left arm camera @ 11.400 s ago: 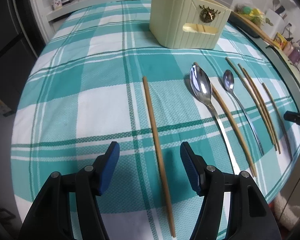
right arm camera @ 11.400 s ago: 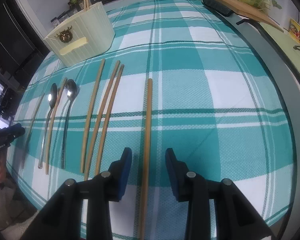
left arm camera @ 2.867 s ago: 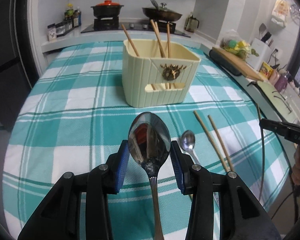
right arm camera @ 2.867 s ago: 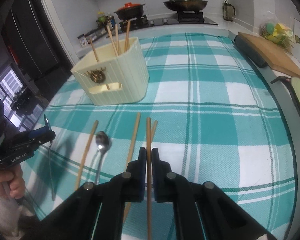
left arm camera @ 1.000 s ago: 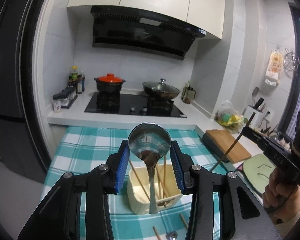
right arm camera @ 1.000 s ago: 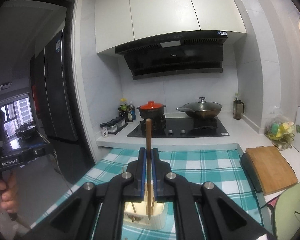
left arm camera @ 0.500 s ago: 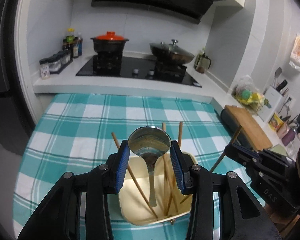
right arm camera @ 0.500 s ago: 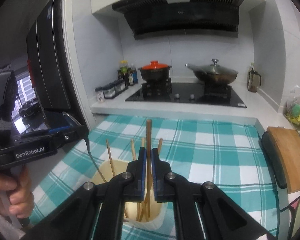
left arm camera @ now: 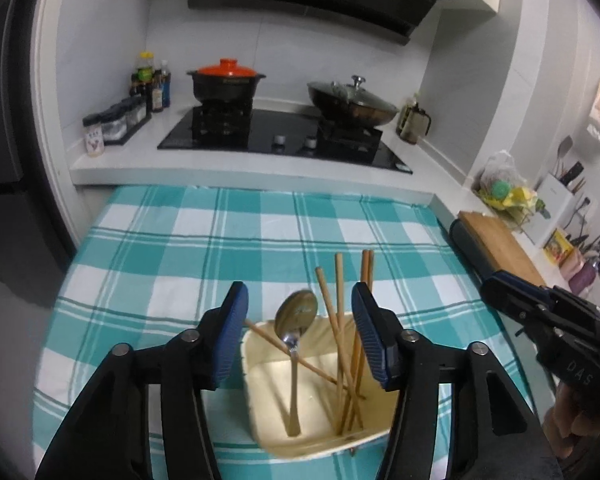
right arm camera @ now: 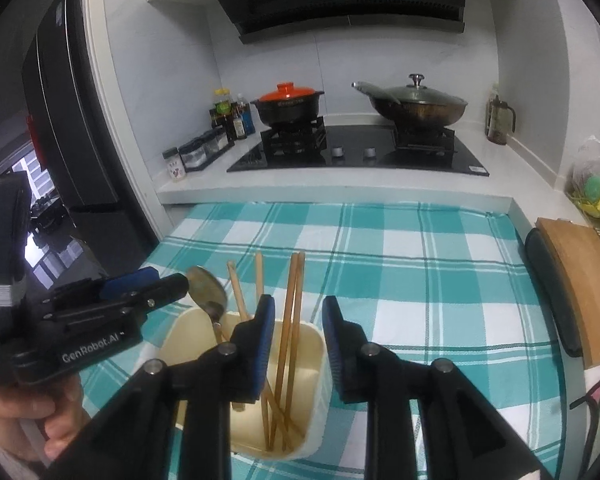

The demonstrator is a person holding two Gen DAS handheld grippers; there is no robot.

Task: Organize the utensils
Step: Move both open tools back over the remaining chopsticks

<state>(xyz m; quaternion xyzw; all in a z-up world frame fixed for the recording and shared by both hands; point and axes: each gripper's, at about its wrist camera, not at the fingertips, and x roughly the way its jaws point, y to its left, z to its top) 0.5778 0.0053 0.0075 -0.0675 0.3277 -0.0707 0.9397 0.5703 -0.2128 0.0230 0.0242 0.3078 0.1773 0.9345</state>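
A cream utensil holder [left arm camera: 268, 424] stands on the teal checked tablecloth [left arm camera: 180, 264]. A steel spoon [left arm camera: 296, 314] stands in it, bowl up, beside several wooden chopsticks [left arm camera: 339, 320]. My left gripper [left arm camera: 298, 332] is open and empty just above the holder. In the right wrist view the holder [right arm camera: 314, 384] also shows, with the chopsticks [right arm camera: 292, 308] and the spoon [right arm camera: 206, 284] in it. My right gripper [right arm camera: 298, 344] is open and empty above it. The left gripper [right arm camera: 140, 284] also shows there, next to the spoon.
A hob [left arm camera: 284, 136] with a red-lidded pot [left arm camera: 224, 84] and a wok [left arm camera: 352, 100] lies beyond the table. Spice jars [left arm camera: 112, 124] stand at the back left. A wooden cutting board [left arm camera: 500, 244] lies to the right of the table.
Both grippers have opened. The spoon has dropped from my left gripper into the holder. The chopstick has dropped from my right gripper into the holder.
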